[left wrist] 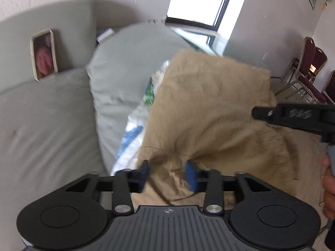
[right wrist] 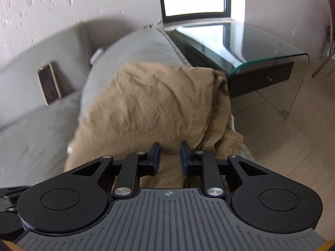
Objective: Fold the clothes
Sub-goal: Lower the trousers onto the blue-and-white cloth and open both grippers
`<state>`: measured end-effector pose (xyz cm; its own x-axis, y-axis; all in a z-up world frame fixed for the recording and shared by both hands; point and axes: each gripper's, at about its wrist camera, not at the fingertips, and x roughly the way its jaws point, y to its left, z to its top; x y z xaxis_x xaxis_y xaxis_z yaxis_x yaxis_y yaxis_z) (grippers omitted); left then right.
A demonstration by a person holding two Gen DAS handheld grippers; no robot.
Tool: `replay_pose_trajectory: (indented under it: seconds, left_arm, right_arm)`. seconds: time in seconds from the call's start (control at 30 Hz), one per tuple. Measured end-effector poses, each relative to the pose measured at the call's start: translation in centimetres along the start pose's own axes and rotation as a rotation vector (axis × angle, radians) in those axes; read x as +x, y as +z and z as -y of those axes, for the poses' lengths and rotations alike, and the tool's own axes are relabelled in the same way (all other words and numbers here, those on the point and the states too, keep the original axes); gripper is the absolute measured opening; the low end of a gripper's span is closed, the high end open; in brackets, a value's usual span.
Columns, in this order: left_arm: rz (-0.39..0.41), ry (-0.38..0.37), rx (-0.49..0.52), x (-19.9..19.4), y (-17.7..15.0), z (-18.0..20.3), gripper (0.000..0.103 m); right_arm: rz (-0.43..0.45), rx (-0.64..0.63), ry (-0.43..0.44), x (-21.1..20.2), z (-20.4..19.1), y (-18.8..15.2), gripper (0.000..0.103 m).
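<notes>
A crumpled tan garment (left wrist: 209, 104) (right wrist: 150, 100) lies spread over the front edge of a grey sofa cushion (left wrist: 125, 62). My left gripper (left wrist: 167, 172) hovers over its near hem, open, with fabric below the gap and neither pad pressing on it. My right gripper (right wrist: 170, 156) is also open, low over the garment's near right part, pads apart from the cloth. In the left wrist view, one of the right gripper's fingers (left wrist: 266, 113) reaches in over the garment from the right. A white cloth with blue and green print (left wrist: 134, 129) peeks out from under the garment's left side.
A phone (left wrist: 44, 54) (right wrist: 49, 82) leans against the sofa back on the left. A glass side table (right wrist: 251, 41) stands beyond the sofa's right end below a window. Dark red chairs (left wrist: 307, 69) line the far right wall. A person's hand (left wrist: 328, 188) holds the right gripper's handle.
</notes>
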<state>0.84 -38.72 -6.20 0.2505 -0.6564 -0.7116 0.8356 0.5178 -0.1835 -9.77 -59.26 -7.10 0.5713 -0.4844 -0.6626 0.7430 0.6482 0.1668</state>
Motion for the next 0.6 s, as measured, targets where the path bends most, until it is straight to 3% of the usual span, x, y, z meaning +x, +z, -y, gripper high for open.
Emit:
replay_pose_trajectory:
  seconds: [0.07, 0.2, 0.3, 0.37, 0.47, 0.6]
  left_arm:
    - [0.034, 0.020, 0.020, -2.9, 0.1, -0.2, 0.068]
    - [0.079, 0.000, -0.006, -8.9, 0.4, -0.8, 0.082]
    - [0.089, 0.008, -0.002, -12.3, 0.7, -0.4, 0.098]
    - [0.063, 0.018, 0.022, -13.6, 0.8, 0.1, 0.100]
    - [0.024, 0.029, 0.043, -15.3, 0.6, 1.1, 0.101]
    - [0.006, 0.036, 0.055, -17.4, 0.1, 2.7, 0.102]
  right_arm:
    - [0.040, 0.039, 0.045, -3.8, -0.7, 0.1, 0.052]
    - [0.057, 0.071, 0.176, -10.7, -2.6, 0.0, 0.059]
    - [0.093, 0.066, 0.256, -15.2, -4.5, 0.4, 0.081]
    - [0.129, 0.038, 0.263, -18.6, -6.2, 0.6, 0.095]
    - [0.115, -0.028, 0.235, -22.6, -7.9, 0.8, 0.101]
    - [0.048, -0.089, 0.124, -26.1, -9.1, 1.3, 0.103]
